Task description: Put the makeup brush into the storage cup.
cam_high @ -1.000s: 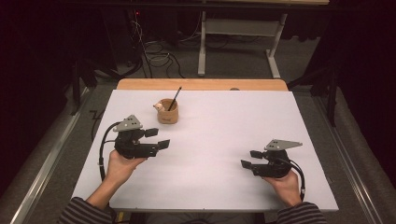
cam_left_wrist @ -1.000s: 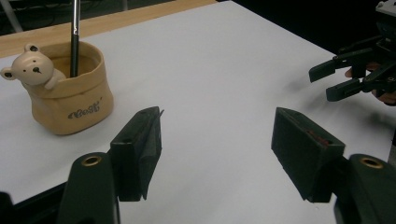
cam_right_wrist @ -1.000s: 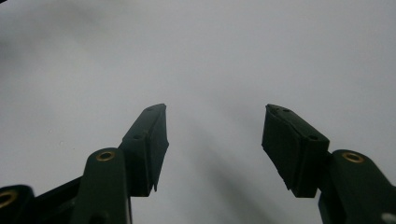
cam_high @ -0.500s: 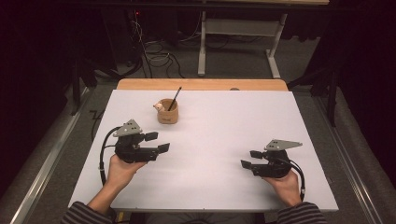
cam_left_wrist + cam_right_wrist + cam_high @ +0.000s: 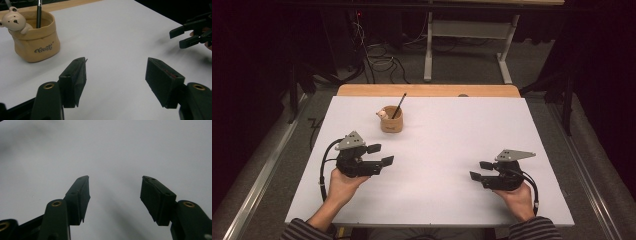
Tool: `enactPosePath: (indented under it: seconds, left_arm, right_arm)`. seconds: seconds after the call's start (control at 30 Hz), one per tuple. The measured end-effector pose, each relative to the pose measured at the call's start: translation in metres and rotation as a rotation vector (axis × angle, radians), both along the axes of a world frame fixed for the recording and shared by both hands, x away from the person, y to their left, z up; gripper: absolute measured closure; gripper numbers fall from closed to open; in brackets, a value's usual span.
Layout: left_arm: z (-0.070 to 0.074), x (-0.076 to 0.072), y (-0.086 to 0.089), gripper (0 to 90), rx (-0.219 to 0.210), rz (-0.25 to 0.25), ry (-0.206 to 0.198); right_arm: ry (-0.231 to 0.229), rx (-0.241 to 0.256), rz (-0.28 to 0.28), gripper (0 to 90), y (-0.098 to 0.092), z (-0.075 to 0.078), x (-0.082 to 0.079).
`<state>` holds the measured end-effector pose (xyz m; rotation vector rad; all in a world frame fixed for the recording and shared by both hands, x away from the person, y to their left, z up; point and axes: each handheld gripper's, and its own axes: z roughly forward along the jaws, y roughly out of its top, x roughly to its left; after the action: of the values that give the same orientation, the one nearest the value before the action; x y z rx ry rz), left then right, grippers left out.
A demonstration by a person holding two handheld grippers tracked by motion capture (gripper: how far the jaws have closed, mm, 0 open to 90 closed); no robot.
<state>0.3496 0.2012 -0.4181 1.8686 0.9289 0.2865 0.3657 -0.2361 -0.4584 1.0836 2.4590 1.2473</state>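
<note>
White sheeting covers the table [image 5: 447,150], with a strip of bare wood along its far edge; beyond it the room is dark, with grey carpet, a tangle of cables [image 5: 377,52] on the floor and the pale legs of another desk [image 5: 467,50]; a metal rail runs along the floor at the left.

A tan pot [image 5: 391,119] stands upright on the far left part of the table, a small pale bear figure [image 5: 382,115] hooked on its rim; in the left gripper view the pot [image 5: 35,40] bears dark lettering on its side and the bear [image 5: 15,22] peers over the edge; a dark pen [image 5: 399,105] stands in the pot, its long axis near vertical, leaning up and away toward the far right.

The left hand-held gripper [image 5: 378,155] is held low over the table nearer the person than the pot, jaws pointing to the right and slightly away; the pot lies just beyond it, a little to the right, apart from the jaws; its jaws stand wide apart with nothing between them.

The right hand-held gripper [image 5: 480,170] sits well apart at the near right, jaws pointing left toward the other; it too gapes wide and holds nothing, with bare table beneath it.
</note>
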Motion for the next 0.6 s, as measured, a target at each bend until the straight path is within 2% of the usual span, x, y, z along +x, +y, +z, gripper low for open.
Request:
enactPosePath:
  seconds: [0.17,0.6]
  left_arm:
    - [-0.003,0.0,-0.002,33.8,0.019,0.004,-0.005]
    - [-0.012,0.0,-0.002,33.8,0.017,0.011,0.013]
  right_arm:
    - [0.001,-0.002,0.001,41.9,0.0,0.0,0.0]
    - [0.0,-0.003,0.0,41.9,0.0,0.0,0.0]
